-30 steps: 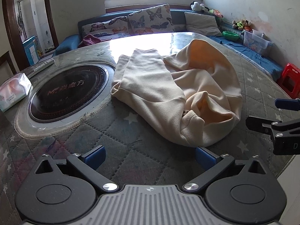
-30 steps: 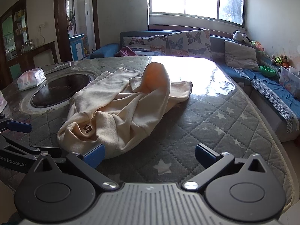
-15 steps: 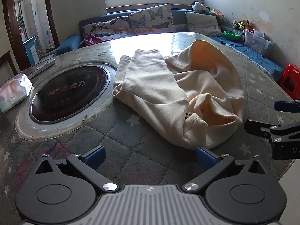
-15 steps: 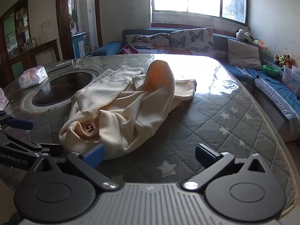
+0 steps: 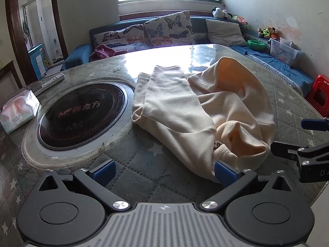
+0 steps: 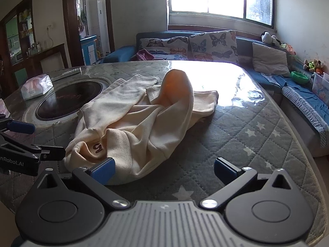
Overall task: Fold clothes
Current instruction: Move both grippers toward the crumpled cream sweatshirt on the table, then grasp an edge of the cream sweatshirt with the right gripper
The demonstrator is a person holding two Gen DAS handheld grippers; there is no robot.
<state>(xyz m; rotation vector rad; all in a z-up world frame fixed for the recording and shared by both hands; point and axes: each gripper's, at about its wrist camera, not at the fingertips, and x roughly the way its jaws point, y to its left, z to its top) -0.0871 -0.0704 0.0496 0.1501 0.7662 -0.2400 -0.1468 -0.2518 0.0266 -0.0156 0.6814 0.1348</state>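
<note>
A cream sweatshirt (image 5: 185,111) lies crumpled on the round quilted table (image 5: 144,177), one part bulging upward, its near hem close to me. It also shows in the right wrist view as the sweatshirt (image 6: 144,123), with a dark printed mark near its front edge. My left gripper (image 5: 164,171) is open just short of the near hem, its right pad beside the cloth. My right gripper (image 6: 163,169) is open at the cloth's near right corner, its left pad against the fabric. Each gripper appears at the edge of the other's view.
A black round hotplate (image 5: 82,115) is set into the table left of the sweatshirt. A tissue pack (image 5: 18,109) and a remote (image 5: 52,81) lie at the far left. A sofa with butterfly cushions (image 5: 164,30) runs behind the table; a red stool (image 5: 318,94) stands at the right.
Both grippers have crept forward toward the near hem of the sweatshirt, which now looks a little larger and closer. Both stay open; the cloth has not moved.
</note>
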